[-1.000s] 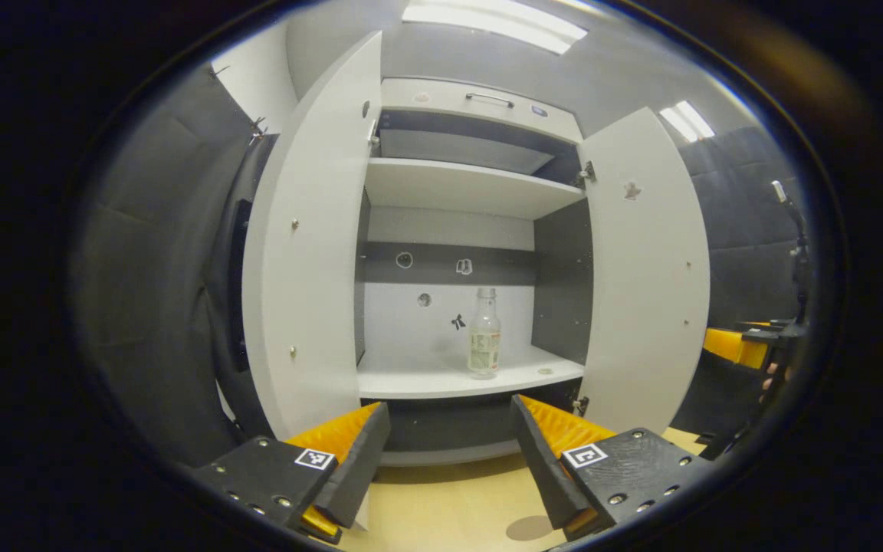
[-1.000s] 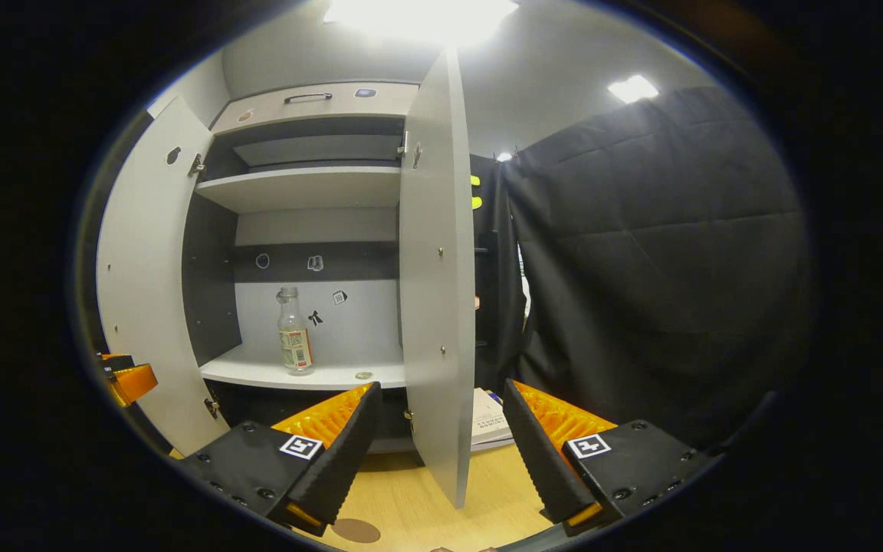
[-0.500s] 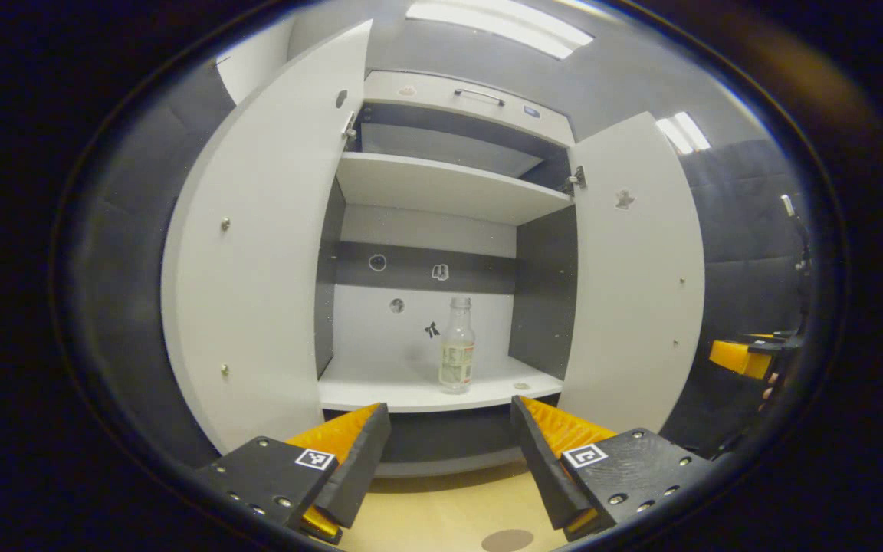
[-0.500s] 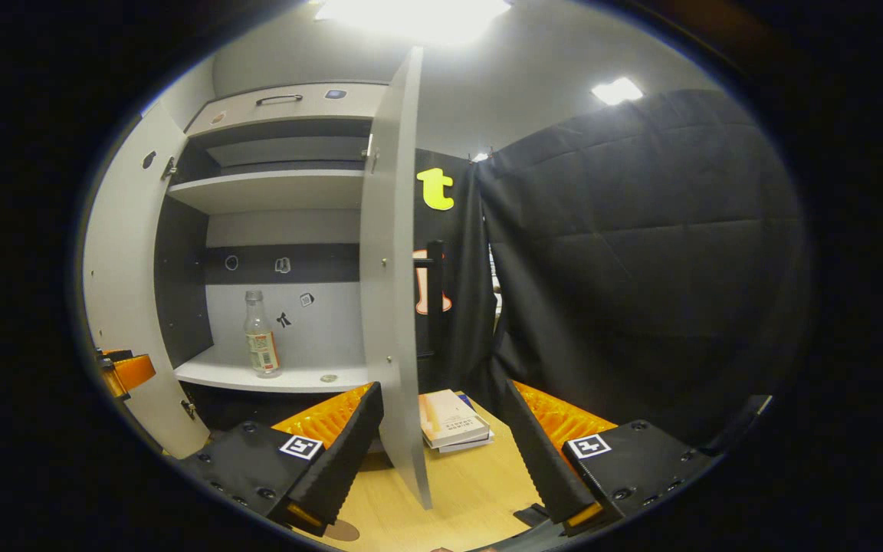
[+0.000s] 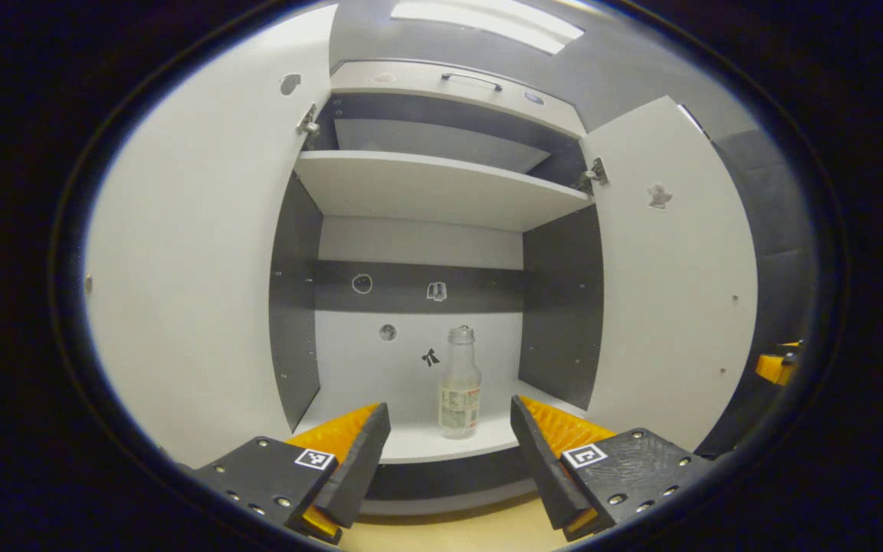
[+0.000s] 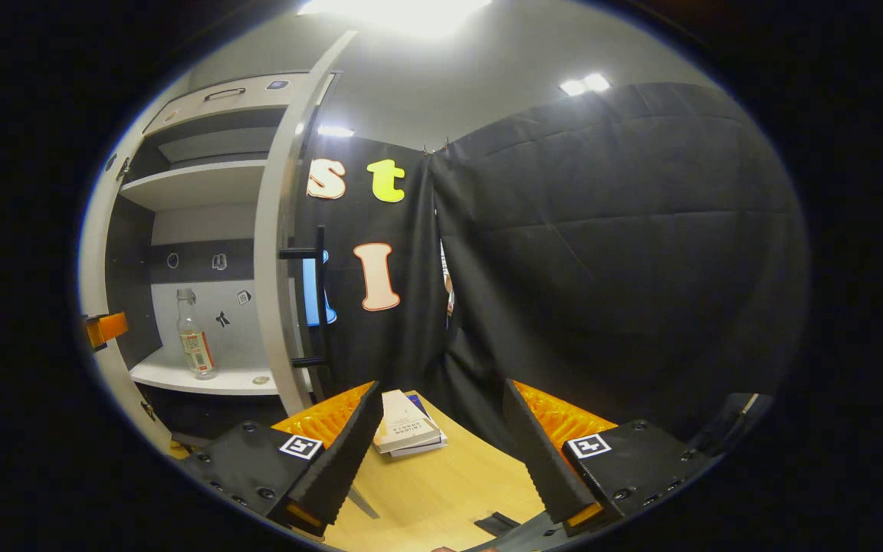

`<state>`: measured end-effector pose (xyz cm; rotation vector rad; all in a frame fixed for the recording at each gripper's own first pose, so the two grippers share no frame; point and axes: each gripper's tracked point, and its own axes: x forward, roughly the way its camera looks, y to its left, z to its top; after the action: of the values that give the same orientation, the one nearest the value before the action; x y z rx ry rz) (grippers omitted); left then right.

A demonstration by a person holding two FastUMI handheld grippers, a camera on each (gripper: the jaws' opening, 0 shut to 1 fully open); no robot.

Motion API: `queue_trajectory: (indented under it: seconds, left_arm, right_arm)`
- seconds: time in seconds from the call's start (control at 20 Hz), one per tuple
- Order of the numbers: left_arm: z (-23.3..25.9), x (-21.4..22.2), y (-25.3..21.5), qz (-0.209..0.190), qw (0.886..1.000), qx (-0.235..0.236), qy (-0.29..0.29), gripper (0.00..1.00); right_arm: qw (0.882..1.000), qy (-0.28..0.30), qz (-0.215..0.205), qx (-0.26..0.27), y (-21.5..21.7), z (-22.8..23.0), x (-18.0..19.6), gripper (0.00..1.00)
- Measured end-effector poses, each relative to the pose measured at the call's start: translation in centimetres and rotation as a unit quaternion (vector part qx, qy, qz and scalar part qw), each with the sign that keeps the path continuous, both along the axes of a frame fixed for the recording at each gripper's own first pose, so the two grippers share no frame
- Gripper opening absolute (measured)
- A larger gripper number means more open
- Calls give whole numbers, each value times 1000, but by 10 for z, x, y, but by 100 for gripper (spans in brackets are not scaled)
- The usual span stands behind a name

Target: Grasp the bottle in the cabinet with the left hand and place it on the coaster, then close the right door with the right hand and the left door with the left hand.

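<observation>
While both doors stood open, bottle (image 5: 459,383) sat upright on cabinet's lower shelf (image 5: 441,441), left gripper (image 5: 449,445) wide open, empty, short of bottle, right gripper (image 6: 441,452) likewise open, empty, well right of cabinet.

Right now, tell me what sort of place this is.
Likely a recording booth staged as a home corner: an open white cabinet holding one bottle, black cloth walls, and books on a wooden table.

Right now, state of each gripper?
Left gripper: open, empty, facing the bottle.
Right gripper: open, empty.
</observation>
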<state>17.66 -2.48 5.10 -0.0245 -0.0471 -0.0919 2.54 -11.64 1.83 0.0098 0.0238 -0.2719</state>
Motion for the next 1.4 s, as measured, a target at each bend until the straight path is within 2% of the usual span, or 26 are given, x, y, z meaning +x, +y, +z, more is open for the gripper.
queue_trajectory:
  seconds: [0.05, 0.1, 0.15, 0.2, 0.3, 0.35, 0.5, 0.55, 0.65, 1.05, 1.25, 1.3, 1.4]
  left_arm:
    - [4, 12, 0, -1, 1000, -2, 0, 92]
    - [7, 21, -1, -4, 1000, -2, 0, 92]
    - [10, 31, -1, -5, 1000, 1, -1, 92]
    - [13, 39, -1, -6, 1000, 6, -4, 92]
    - [20, 57, -6, -11, 1000, 9, -4, 92]
    - [21, 64, -9, -15, 1000, 6, -3, 92]
    - [14, 88, -15, -22, 1000, -19, 11, 92]
    - [12, 95, -14, -21, 999, -28, 16, 92]
    - [6, 106, -14, -17, 999, -33, 22, 92]
    - [-7, 158, -22, -27, 999, -3, 37, 92]
    - [-17, 173, -30, -34, 998, -12, 46, 91]
    - [-18, 176, -31, -36, 998, -11, 47, 91]
    - [-17, 183, -36, -39, 998, 0, 44, 91]
  right_arm:
    - [1000, 1, -1, 0, -5, -2, 3, 100]
    - [1000, 1, -2, 0, -10, -3, 7, 96]
    - [1000, 1, -3, 0, -14, -2, 11, 100]
    - [1000, -1, -6, 0, -17, -1, 14, 96]
    - [1000, -4, -12, 2, -26, -2, 21, 96]
    - [1000, -4, -14, 4, -29, -2, 25, 100]
    - [1000, -6, -21, 9, -38, -3, 32, 96]
    - [1000, -7, -26, 8, -42, -2, 32, 100]
    - [999, -4, -38, 6, -52, -5, 32, 100]
    - [996, 7, -92, -2, -93, -11, 21, 96]
    - [993, 7, -117, -7, -108, -12, 21, 96]
    - [992, 5, -124, -9, -113, -12, 18, 100]
    - [991, 3, -136, -11, -124, -12, 15, 96]
